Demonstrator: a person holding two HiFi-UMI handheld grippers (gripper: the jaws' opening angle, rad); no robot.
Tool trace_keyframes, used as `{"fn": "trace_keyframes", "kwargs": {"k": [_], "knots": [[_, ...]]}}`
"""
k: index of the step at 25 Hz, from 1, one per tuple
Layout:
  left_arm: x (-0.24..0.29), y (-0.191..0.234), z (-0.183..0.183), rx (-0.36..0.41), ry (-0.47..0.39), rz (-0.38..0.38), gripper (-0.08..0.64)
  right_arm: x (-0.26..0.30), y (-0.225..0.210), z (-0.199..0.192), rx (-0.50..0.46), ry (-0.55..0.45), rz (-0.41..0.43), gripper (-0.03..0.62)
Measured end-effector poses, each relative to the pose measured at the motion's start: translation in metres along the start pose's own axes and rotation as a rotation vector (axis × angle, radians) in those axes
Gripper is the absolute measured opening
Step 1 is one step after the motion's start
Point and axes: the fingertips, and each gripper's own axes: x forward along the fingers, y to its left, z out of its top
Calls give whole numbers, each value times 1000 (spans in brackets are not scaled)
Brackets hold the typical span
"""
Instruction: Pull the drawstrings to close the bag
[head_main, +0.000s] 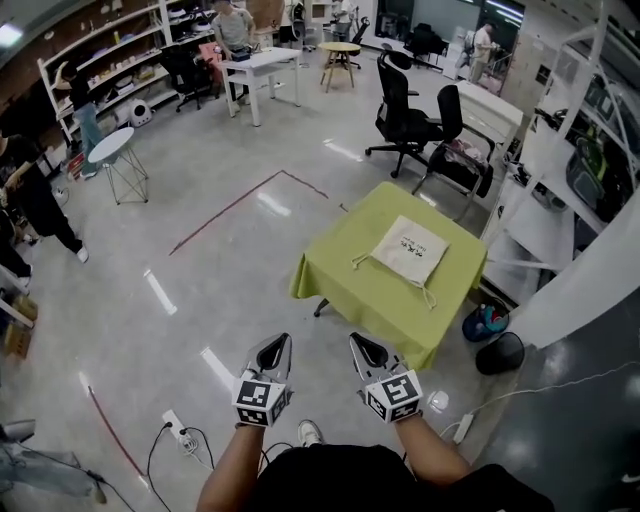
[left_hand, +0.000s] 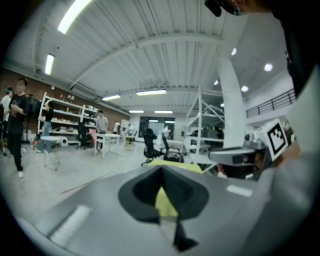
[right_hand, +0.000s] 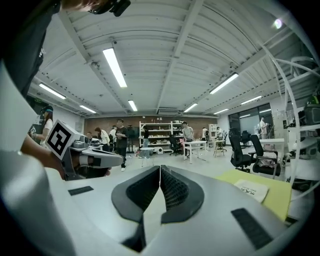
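Observation:
A beige drawstring bag (head_main: 409, 250) lies flat on a table with a yellow-green cloth (head_main: 350, 290), its cords trailing off at its left (head_main: 360, 262) and near (head_main: 428, 298) corners. Both grippers hang over the floor, well short of the table. My left gripper (head_main: 280, 343) is shut and empty. My right gripper (head_main: 360, 342) is shut and empty too. In the right gripper view the bag (right_hand: 251, 190) shows at the right on the cloth, and the left gripper (right_hand: 116, 161) shows at the left. The left gripper view shows only a slice of the yellow-green cloth (left_hand: 165, 201) beyond its jaws.
Black office chairs (head_main: 410, 120) stand behind the table. A blue bucket (head_main: 483, 323) and a black bin (head_main: 500, 353) sit by its right side. A power strip (head_main: 176, 426) and cables lie on the floor at my left. People stand far off by shelves (head_main: 110, 60).

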Motion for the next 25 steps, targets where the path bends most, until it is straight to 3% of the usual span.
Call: {"fn": "trace_keyframes", "kwargs": {"k": [14, 25], "knots": [[64, 12, 2, 9, 22, -112, -3, 22, -39, -9, 21, 29, -101, 8], [164, 2, -10, 58, 128, -149, -3, 45, -136, -14, 67, 35, -157, 8]]}}
